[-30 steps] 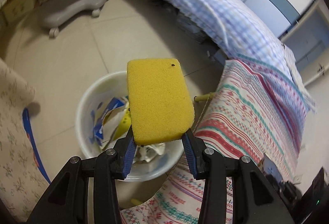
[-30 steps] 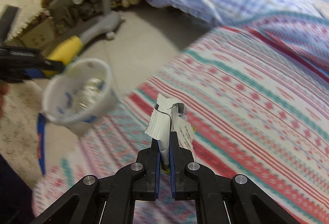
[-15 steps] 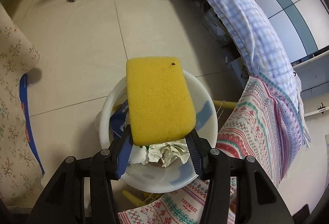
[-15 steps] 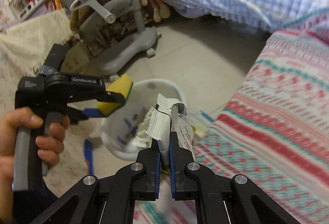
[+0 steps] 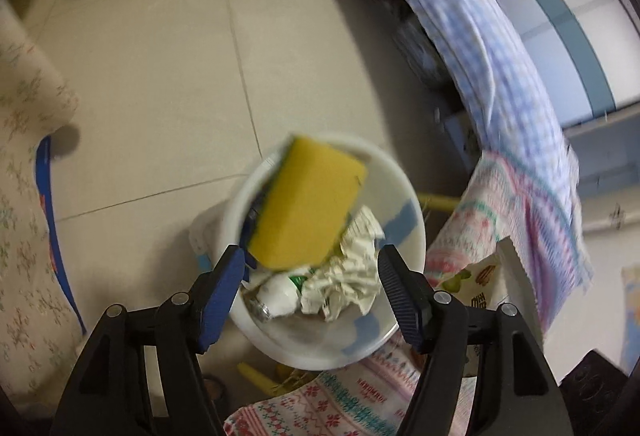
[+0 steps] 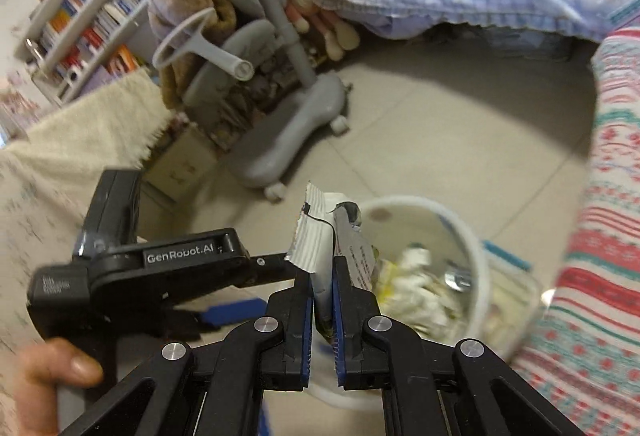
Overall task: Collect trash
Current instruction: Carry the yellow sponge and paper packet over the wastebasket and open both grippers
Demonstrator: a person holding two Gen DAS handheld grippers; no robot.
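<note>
Yellow sponge [image 5: 308, 203] drops free of the spread-jawed left gripper [image 5: 310, 290] over the far rim of the white bin [image 5: 412, 232]; blurred, it may glance off and land outside. Beside it, the right gripper [image 6: 322, 310] clamps a torn wrapper [image 6: 316, 240], which could flutter wide if released early.

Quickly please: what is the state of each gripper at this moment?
Left gripper: open, holding nothing; the yellow sponge is free above the white bin.
Right gripper: closed on a torn wrapper.
</note>
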